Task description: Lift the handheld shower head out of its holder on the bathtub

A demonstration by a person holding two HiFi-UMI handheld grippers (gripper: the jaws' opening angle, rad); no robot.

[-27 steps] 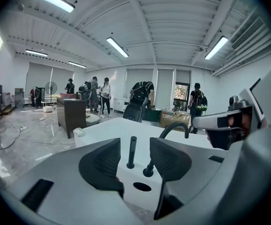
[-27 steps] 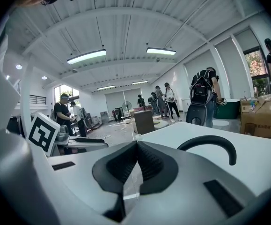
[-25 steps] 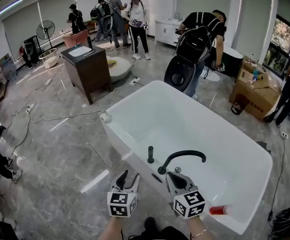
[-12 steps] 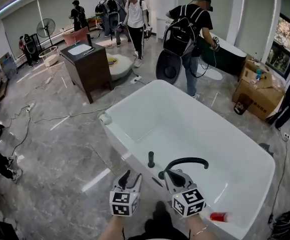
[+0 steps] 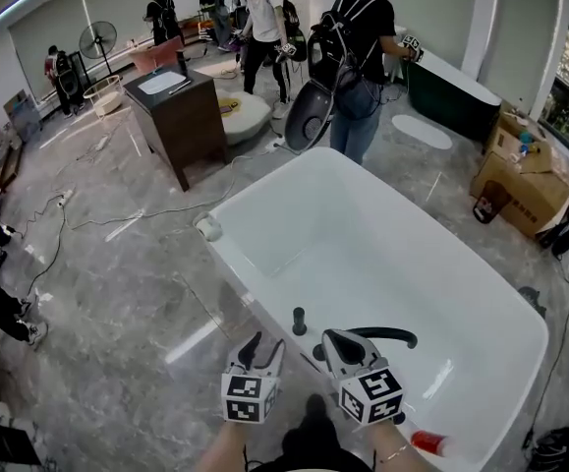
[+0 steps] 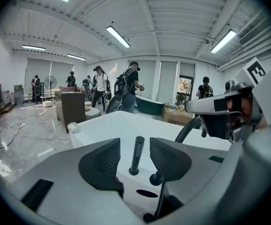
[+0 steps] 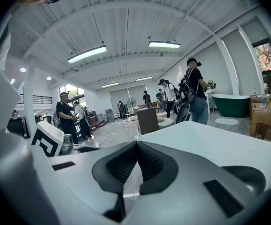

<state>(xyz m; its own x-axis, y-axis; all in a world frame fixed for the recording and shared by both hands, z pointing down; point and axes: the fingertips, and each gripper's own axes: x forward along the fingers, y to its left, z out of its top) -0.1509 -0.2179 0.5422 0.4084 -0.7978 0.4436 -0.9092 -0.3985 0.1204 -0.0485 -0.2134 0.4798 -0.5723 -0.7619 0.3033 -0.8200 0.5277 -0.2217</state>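
Note:
The black handheld shower head (image 5: 299, 320) stands upright in its holder on the near rim of the white bathtub (image 5: 264, 214). In the left gripper view the shower head (image 6: 136, 153) shows framed between the open jaws, still some way ahead of them. My left gripper (image 5: 261, 348) hovers just left of it, short of the rim, with nothing held. My right gripper (image 5: 332, 341) is shut and empty, over the base of the black arched faucet (image 5: 382, 337). Its fingertips (image 7: 136, 146) touch each other.
A black knob (image 6: 155, 177) sits on the rim right of the shower head. A red-capped item (image 5: 429, 442) lies on the rim at the right. A dark cabinet (image 5: 181, 116), floor cables (image 5: 117, 219), cardboard boxes (image 5: 520, 180) and several people (image 5: 358, 57) are beyond the tub.
Both grippers have stayed close to the faucet end of the rim, hardly moving. The person with the backpack has walked left behind the tub, and the view has shifted slightly.

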